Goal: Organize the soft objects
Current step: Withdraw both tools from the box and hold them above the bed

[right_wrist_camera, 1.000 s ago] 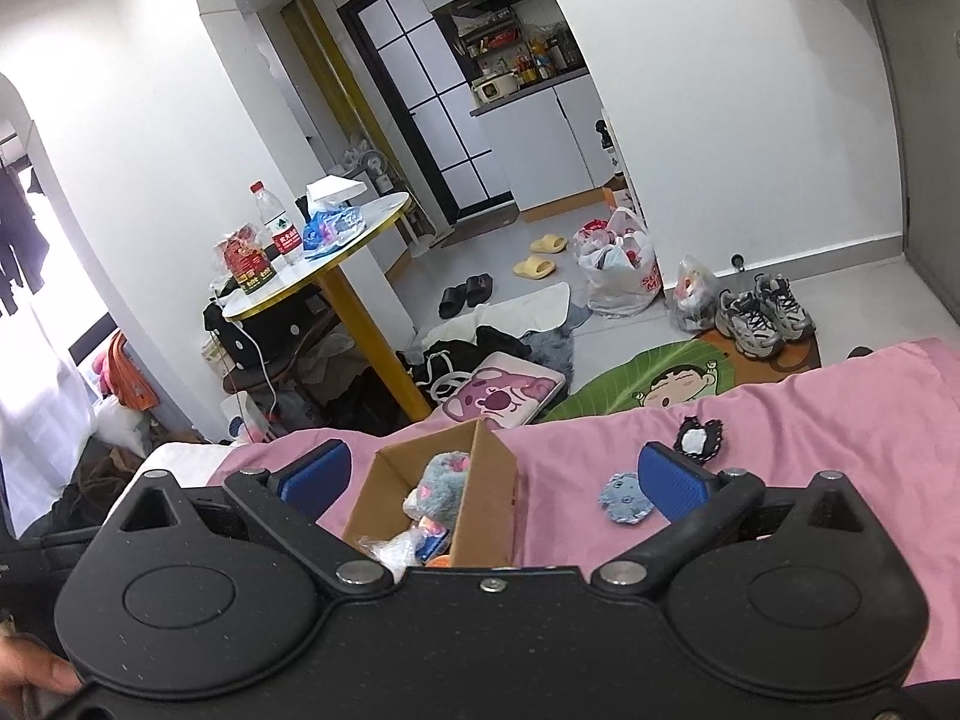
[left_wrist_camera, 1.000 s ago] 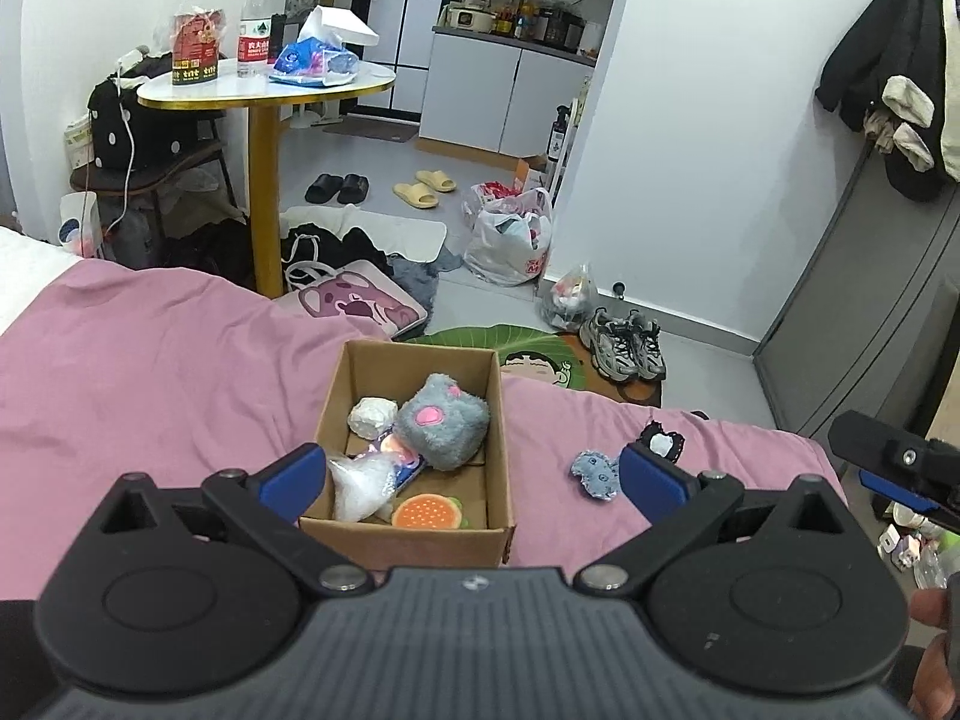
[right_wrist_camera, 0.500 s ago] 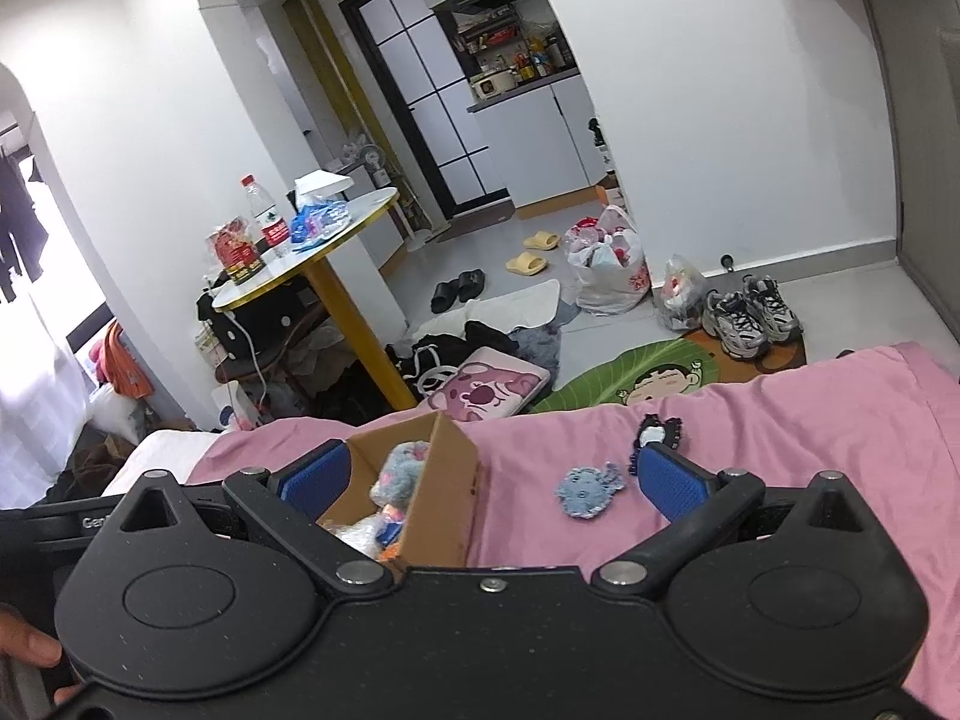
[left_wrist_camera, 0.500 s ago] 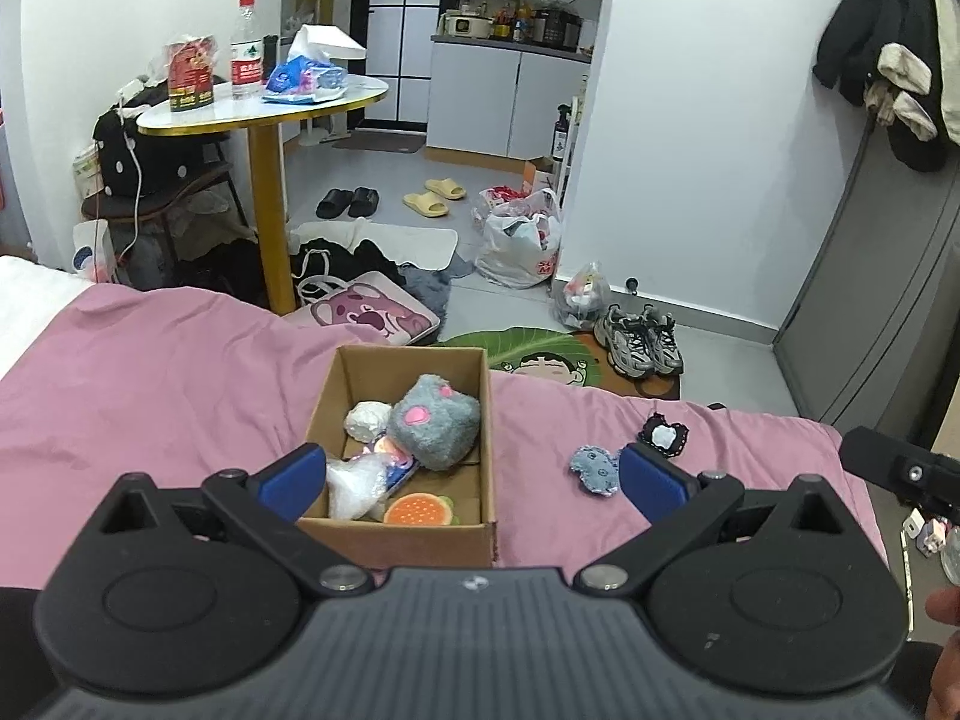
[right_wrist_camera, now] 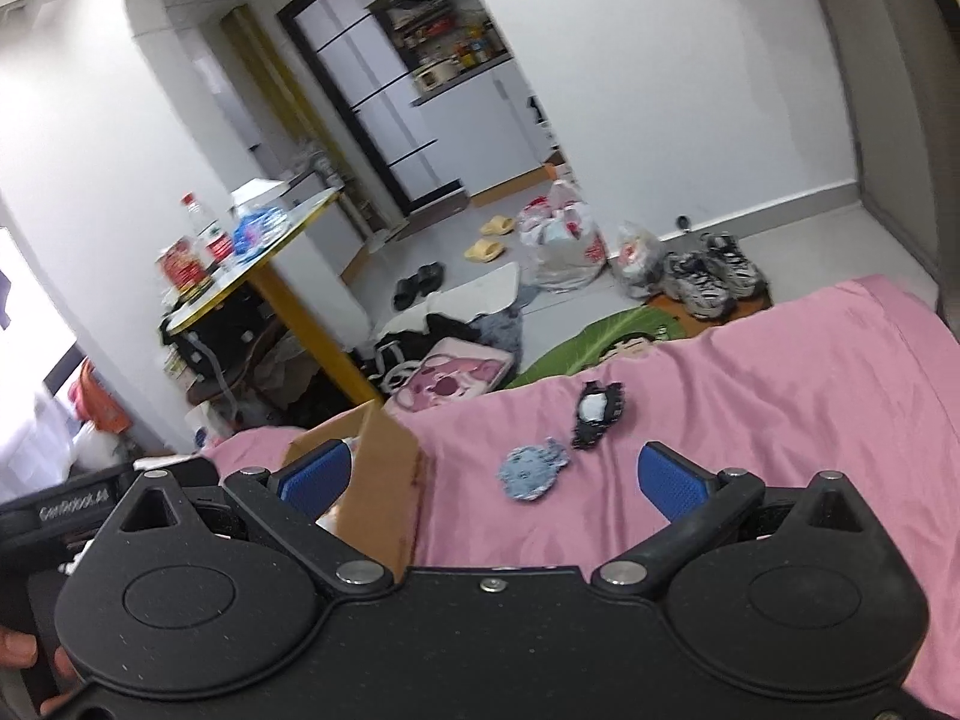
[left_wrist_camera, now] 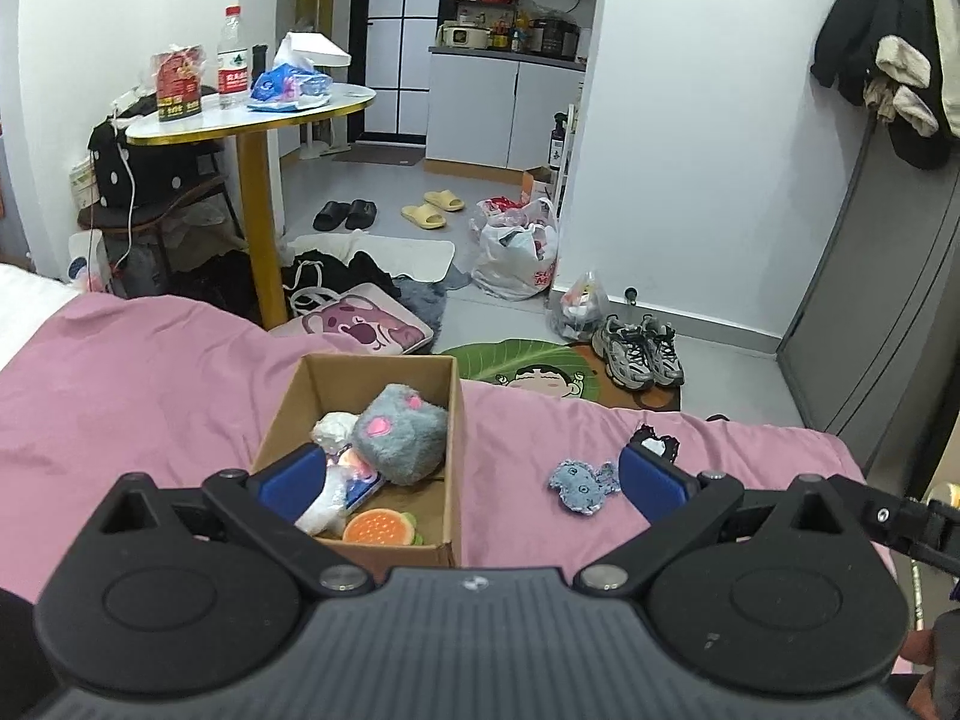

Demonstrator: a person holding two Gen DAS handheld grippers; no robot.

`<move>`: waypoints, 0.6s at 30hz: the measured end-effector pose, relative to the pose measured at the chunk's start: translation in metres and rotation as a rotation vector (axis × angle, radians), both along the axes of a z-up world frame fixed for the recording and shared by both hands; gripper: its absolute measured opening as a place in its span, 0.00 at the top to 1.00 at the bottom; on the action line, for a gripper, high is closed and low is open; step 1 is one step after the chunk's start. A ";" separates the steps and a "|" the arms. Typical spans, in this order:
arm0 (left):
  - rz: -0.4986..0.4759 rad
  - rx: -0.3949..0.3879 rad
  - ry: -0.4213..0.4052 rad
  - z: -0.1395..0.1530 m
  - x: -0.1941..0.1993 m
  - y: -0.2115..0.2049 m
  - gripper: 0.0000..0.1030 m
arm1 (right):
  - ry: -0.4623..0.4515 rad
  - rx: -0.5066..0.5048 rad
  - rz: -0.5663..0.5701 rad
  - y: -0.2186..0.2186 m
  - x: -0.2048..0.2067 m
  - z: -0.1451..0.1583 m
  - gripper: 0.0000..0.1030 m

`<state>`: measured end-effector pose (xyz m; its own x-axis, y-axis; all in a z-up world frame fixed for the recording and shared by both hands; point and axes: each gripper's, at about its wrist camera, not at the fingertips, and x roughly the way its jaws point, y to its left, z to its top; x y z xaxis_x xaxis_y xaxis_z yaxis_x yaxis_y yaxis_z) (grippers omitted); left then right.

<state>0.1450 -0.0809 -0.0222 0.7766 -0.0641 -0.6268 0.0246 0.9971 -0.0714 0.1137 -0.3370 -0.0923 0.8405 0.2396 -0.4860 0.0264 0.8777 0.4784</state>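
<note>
Both grippers hover with fingers spread wide, holding nothing. The blue plush (right_wrist_camera: 533, 471) lies on the pink bedspread (right_wrist_camera: 780, 396) between the right gripper (right_wrist_camera: 492, 477) fingers, ahead of their tips; the left gripper (left_wrist_camera: 471, 474) frames the cardboard box (left_wrist_camera: 454, 450), plush just inside its right finger.

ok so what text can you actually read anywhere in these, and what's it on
"Gen…", the rest blurred: white print on the body of the left hand-held gripper, seen in the right wrist view.
"SU" over "M", cut off: red print on the white plastic bag.
Water bottle and red packet labels: too small to read.
</note>
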 end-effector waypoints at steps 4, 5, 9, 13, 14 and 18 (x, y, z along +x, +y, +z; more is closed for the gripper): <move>0.000 0.009 0.013 -0.012 0.007 -0.009 0.01 | 0.026 0.043 -0.012 -0.010 0.009 -0.015 0.00; -0.001 0.008 0.017 -0.015 0.009 -0.011 0.01 | 0.026 0.049 -0.014 -0.012 0.011 -0.018 0.00; -0.009 0.004 0.022 -0.024 0.016 -0.018 0.02 | 0.037 0.081 -0.028 -0.019 0.022 -0.031 0.00; -0.008 -0.002 0.035 -0.036 0.027 -0.026 0.03 | 0.072 0.117 -0.048 -0.026 0.034 -0.045 0.00; -0.013 -0.002 0.044 -0.039 0.032 -0.029 0.03 | 0.070 0.132 -0.054 -0.029 0.035 -0.047 0.00; -0.046 0.035 0.083 -0.053 0.046 -0.044 0.03 | 0.043 0.166 -0.065 -0.033 0.036 -0.051 0.00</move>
<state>0.1909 -0.1250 -0.0754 0.7183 -0.0750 -0.6916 0.0655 0.9970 -0.0401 0.1501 -0.3697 -0.1438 0.8359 0.2651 -0.4806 0.1045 0.7828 0.6135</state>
